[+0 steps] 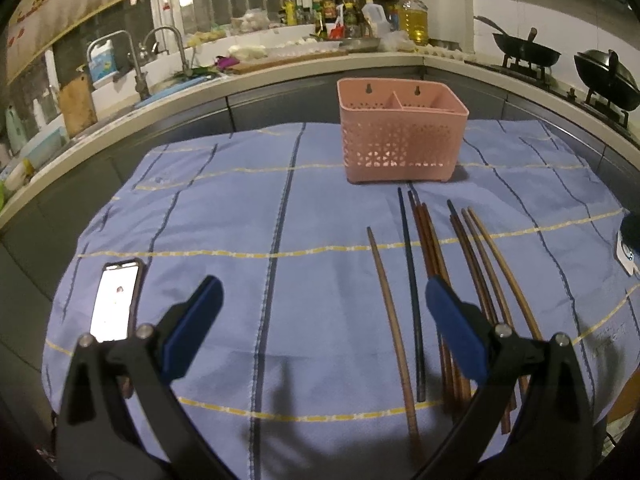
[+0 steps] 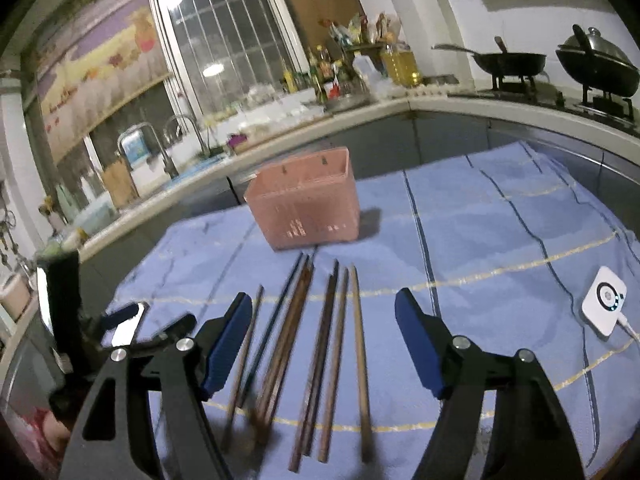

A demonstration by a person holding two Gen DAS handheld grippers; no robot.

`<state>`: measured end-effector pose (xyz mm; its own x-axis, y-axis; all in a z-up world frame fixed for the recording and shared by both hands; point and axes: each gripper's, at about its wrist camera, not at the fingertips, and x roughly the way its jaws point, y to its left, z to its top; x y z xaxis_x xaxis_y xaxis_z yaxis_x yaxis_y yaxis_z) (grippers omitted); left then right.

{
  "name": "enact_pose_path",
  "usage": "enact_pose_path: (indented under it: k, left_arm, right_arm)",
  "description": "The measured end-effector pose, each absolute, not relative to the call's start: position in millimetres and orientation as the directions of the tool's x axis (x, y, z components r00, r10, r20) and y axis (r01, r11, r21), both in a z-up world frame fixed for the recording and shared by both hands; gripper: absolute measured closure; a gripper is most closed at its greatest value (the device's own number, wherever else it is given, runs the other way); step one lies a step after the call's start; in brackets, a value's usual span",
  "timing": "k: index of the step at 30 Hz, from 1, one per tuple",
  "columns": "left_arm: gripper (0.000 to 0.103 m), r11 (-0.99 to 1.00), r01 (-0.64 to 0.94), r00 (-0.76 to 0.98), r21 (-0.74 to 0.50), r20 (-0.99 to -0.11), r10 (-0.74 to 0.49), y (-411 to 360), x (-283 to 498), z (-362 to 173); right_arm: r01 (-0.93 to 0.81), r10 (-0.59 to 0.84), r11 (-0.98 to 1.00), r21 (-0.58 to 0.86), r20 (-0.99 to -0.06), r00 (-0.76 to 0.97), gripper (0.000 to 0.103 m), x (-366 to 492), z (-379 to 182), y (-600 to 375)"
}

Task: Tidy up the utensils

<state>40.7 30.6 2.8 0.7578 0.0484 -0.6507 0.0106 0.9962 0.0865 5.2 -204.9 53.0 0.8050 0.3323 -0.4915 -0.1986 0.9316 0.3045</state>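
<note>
Chopsticks [image 2: 316,360] lie in a loose row on the blue striped cloth [image 1: 240,240], toward its near right part, long axes running from the near edge away toward the pink utensil basket [image 1: 400,136]. The basket stands upright past their far tips, toward the far edge, both compartments apparently bare.

My right gripper [image 2: 324,344] hangs directly over the row, fingers spread wide, gripping nothing; most sticks fall between them, running lengthwise with the fingers, so closing crosses their width. My left gripper [image 1: 320,320] is also spread and unloaded, set left of the row; only its right finger [image 1: 452,320] overlaps the brown bundle.

Judgement: right is nearer; it takes the first pick.

Off-task: phone [image 1: 116,300] near the left edge, white puck [image 2: 604,304] at the right edge.
</note>
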Motion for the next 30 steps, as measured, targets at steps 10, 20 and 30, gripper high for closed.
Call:
enact_pose_path:
  k: [10,20,30]
  left_arm:
    - [0.006,0.996,-0.005,0.752,0.09,-0.656,0.063,35.7,34.8,2.0]
    - [0.006,0.993,0.007,0.753,0.118,-0.654,0.073,29.0,32.8,-2.6]
    - [0.006,0.994,0.033,0.729,0.106,-0.682,0.049,27.0,40.8,-9.6]
  right_arm:
    - [-0.184,0.365,0.907,0.38,-0.487,0.794,0.018,2.8,51.1,-208.2]
    - [-0.154,0.336,0.923,0.353,-0.54,0.772,0.018,5.4,37.8,-206.6]
    - [-0.133,0.28,0.951,0.28,-0.593,0.755,0.024,15.0,21.7,-209.7]
